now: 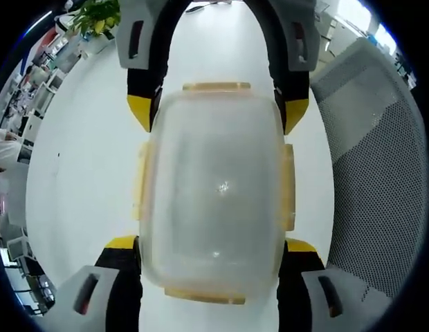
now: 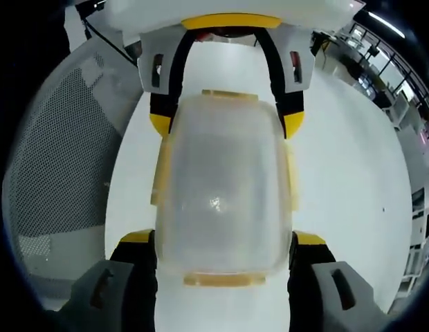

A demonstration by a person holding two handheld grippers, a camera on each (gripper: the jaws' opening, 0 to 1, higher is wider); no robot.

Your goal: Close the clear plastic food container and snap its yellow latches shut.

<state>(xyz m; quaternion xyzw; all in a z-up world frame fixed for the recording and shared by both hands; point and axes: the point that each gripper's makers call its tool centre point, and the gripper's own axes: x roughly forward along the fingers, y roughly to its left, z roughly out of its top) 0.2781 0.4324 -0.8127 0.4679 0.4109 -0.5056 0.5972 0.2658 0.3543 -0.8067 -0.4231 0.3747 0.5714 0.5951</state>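
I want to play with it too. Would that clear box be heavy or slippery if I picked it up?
Probably light: the box looks see-through and empty. Its plastic looks smooth, so it may slide on the white table. It sits flat and wide, so it likely won't roll or tip.

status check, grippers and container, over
Left gripper and right gripper flank opposite ends of the container, jaws open around it. Lid on; yellow latches look unsnapped. Mesh chair beside the table, nothing blocking.
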